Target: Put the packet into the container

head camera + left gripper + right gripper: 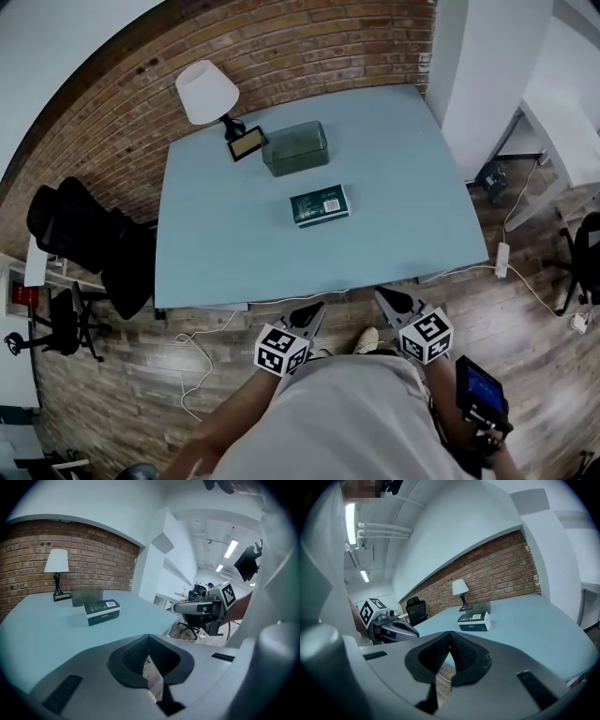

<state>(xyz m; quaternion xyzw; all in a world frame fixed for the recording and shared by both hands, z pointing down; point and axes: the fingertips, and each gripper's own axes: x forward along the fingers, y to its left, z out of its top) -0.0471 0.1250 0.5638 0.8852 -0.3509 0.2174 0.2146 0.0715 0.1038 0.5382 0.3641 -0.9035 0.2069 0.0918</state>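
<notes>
A dark green packet [320, 205] with a white edge lies flat near the middle of the pale blue table [394, 169]; it also shows as the packet [101, 612] and the packet [474, 621]. Behind it stands a translucent grey container [295, 148], open at the top, seen too as the container [86, 596] and the container [479, 607]. My left gripper [315, 314] and right gripper [386, 299] hang short of the table's near edge, both shut with nothing between the jaws. The left gripper's tips [149, 644] and right gripper's tips [449, 641] point toward the table.
A white-shaded lamp [208, 94] and a small framed plate [246, 143] stand at the table's far left by the brick wall. A black office chair [84, 234] sits left of the table. Cables [525, 281] run over the wooden floor; a white pillar [478, 66] rises at the right.
</notes>
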